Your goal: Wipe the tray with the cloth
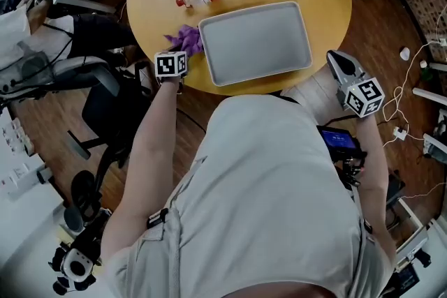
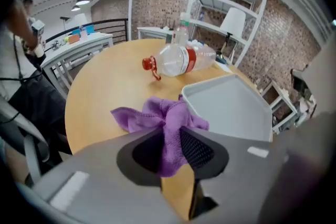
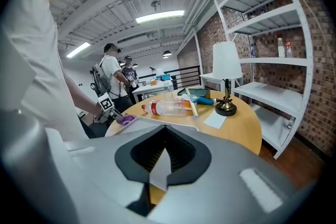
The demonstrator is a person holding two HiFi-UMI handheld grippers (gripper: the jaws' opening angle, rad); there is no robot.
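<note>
Between the jaws of the left claw (image 2: pixel 171 128) the purple cloth (image 2: pixel 152 115) is being pinched tight, and its loose folds are spilling ahead of the tips onto the round wooden table (image 2: pixel 105 86). Just to the right of those tips the grey tray (image 2: pixel 231 107) is lying flat on the table, its near corner sitting right against the cloth. Farther ahead of this claw a plastic bottle (image 2: pixel 184 59) with a red cap is lying on its side. Off the tray's opposite side the right claw (image 3: pixel 164 149) is pointing across towards it. Its jaws are standing narrow, with a pale sliver showing between them; whether they are pressing on anything I cannot tell. Ahead and to the right of its tips a lamp (image 3: pixel 227 60) is standing on the table.
</note>
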